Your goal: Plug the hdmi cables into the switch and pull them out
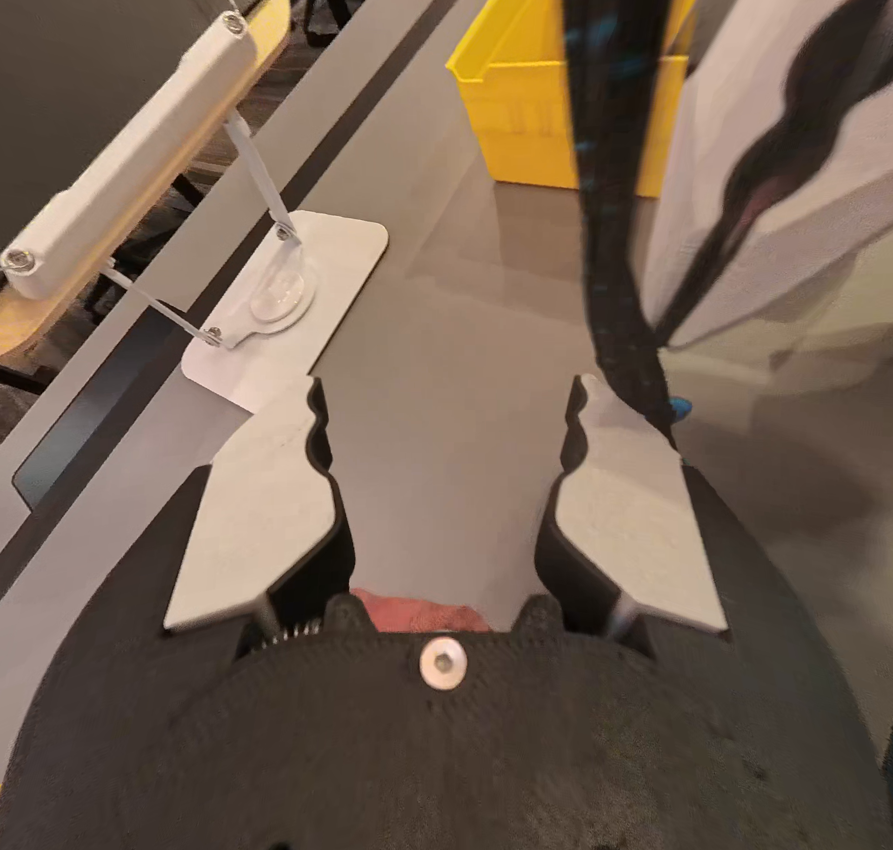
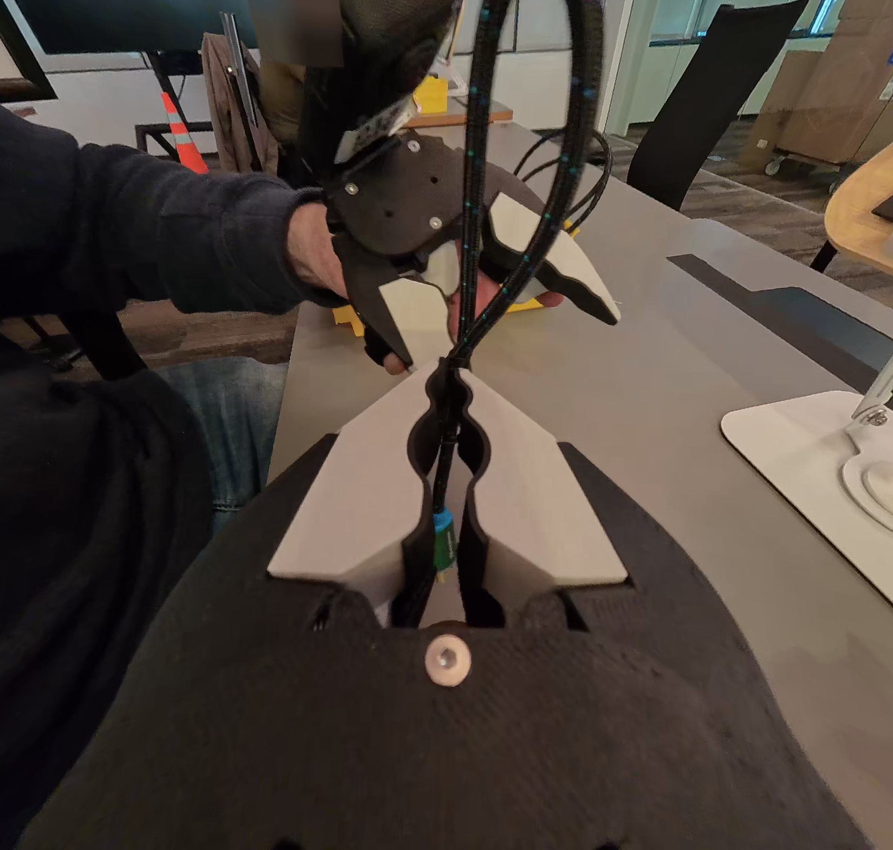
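While right claw pinches cable, left claw gapes.

A grey table bears a yellow bin and a white stand base.

— Cable's black braid w/ teal flecks, yeah?

— Yep. Plug end's green, blue collar above it.

— Grippers?

— Both black bodies, white fingers, black wavy inner edges. Same on the right gripper.

— Bin?

— Bright yellow. Table's grey w/ a black strip. White stand base on it.

— Cone at the back?

— Orange, pale grey bands.
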{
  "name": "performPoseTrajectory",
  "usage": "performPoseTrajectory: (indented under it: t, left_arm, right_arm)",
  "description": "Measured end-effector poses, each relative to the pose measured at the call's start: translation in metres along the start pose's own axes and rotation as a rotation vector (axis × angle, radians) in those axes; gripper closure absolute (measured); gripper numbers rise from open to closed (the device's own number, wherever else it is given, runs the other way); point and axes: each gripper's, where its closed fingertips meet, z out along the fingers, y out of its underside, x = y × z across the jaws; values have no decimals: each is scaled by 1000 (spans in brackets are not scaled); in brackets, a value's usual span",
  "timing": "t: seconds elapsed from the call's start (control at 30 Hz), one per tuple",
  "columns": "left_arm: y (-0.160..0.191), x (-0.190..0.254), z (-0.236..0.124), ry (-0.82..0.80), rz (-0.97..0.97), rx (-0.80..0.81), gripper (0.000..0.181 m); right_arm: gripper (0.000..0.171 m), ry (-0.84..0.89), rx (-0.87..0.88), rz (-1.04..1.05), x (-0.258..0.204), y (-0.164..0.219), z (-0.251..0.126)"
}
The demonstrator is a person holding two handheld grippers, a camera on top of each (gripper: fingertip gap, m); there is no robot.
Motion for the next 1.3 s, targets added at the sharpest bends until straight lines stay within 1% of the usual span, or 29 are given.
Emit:
performPoseTrajectory:
  t: [0.07,0.13,0.2,0.3,0.33,0.43,0.47,0.5,0.6,0.67,0.8,0.87,0.9,0.97,1.03,1.1,1.17,1.2,1.3]
  left_arm:
    - [1,4,-3,32,-2,15,87]
    - [2,8,-7,83,-51,31,88]
    - [3,10,-10,113,-64,60,92]
    - [4,16,-17,185,-85,106,91]
    - [2,20,-20,223,-78,132,90]
    - [-11,53,-35,391,-6,203,96]
    - [-12,61,-34,420,9,184,101]
    - [-13,65,-31,429,7,176,111]
    - [-23,56,-19,373,-92,235,143]
    - [-27,50,-15,334,-122,287,167]
    - [-27,47,-15,337,-161,318,170]
    - [-26,51,-18,397,-204,311,170]
    - [-27,50,-19,415,-232,309,170]
    - [-25,45,-23,478,-305,315,171]
    - [-23,41,-28,563,-386,327,171]
    - [-21,40,-37,655,-419,350,171]
    - [-19,43,-43,707,-409,345,171]
    - [-19,49,-47,746,-388,335,171]
    - [-18,70,-58,837,-295,302,171]
  right_arm:
    - [171,9,-3,27,4,2,0]
    - [171,8,4,59,8,3,-1]
    - [171,-6,17,76,7,2,-1]
    - [171,-29,30,96,4,0,0]
    - [171,-38,32,107,4,0,0]
    - [171,-64,54,136,4,-3,1]
    - [171,-70,67,151,4,-5,2]
    - [171,-77,73,163,4,-6,3]
    - [171,-108,92,199,1,-8,6]
    - [171,-127,105,220,-1,-10,6]
    - [171,-137,99,253,-1,-10,5]
    - [171,-162,93,258,-2,-12,5]
    - [166,-167,98,260,-1,-14,4]
    - [138,-165,117,274,3,-23,-2]
    - [125,-160,120,270,7,-31,-10]
    - [119,-139,150,255,13,-42,-17]
    - [113,-132,147,245,17,-48,-17]
    - [106,-146,136,236,15,-50,-13]
    - [97,-256,110,208,-1,-57,1]
